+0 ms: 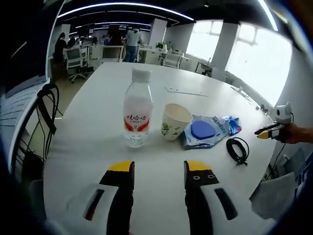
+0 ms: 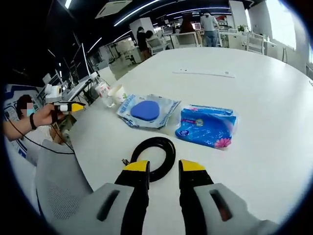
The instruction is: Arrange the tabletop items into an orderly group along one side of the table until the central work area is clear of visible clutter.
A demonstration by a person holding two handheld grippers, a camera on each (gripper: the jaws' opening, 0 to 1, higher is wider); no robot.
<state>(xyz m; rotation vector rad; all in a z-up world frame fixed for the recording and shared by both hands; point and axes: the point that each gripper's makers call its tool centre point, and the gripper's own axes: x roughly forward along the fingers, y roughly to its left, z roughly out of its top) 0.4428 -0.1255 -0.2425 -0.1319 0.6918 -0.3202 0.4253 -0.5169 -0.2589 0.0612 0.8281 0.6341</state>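
Currently, in the left gripper view, the left claw [image 1: 159, 171] hovers low over the white bench [image 1: 98, 103] with its two yellow-tipped jaws apart and nothing between them. Just beyond it stands a clear water bottle [image 1: 137, 108] with a white cap and red label, upright, and beside that a paper cup [image 1: 174, 121], also upright. Next along lies a clear packet holding a blue pad [image 1: 203, 130], and near it a coiled black cable [image 1: 237, 149] close to the bench edge. In the right gripper view, the right claw [image 2: 164, 169] is likewise parted and empty, its tips just short of the black cable [image 2: 155, 155]. Beyond the cable lie the clear packet with the blue pad [image 2: 145, 110] and, apart from it, a blue tissue pack [image 2: 208, 127]. A flat white strip [image 2: 203, 73] sits well apart, farther across the bench. The items already form a loose row near one edge, though spacing is uneven and the tissue pack and strip lie farther in. Judging from this, the tidying seems partly done: nothing is gripped, and the outlying pieces likely still need drawing into the row. Office chairs and standing people fill the distant background.
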